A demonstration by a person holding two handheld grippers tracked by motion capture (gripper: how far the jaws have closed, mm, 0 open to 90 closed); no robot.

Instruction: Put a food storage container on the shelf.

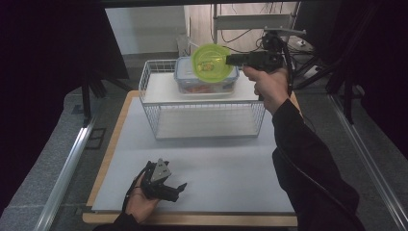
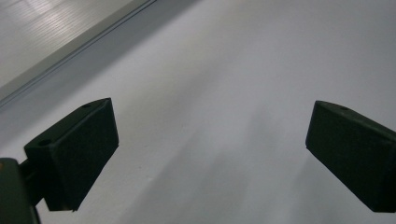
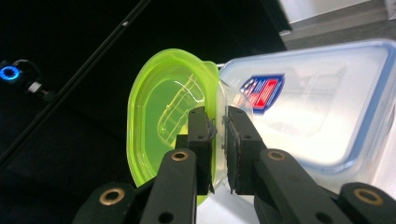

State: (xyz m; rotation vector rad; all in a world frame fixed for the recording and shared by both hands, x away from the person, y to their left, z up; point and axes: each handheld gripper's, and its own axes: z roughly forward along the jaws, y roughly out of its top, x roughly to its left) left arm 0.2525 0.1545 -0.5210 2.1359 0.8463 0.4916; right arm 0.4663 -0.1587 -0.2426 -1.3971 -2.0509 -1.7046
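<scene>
My right gripper [image 1: 230,59] [image 3: 219,128] is shut on the rim of a lime-green round container [image 1: 210,58] [image 3: 159,121], which hangs on edge in the air. Directly behind and below it a clear rectangular box [image 1: 207,81] [image 3: 317,102] with a blue-edged lid and a red-and-blue label stands on the top shelf of a white wire rack [image 1: 202,120]. Near the table's front edge my left gripper [image 1: 179,191] [image 2: 210,154] rests low over the white tabletop, jaws wide apart with nothing between them.
The wire rack stands at the far middle of the white table [image 1: 216,163]. A metal frame with cables [image 1: 255,21] rises behind the rack. Dark curtains close off both sides.
</scene>
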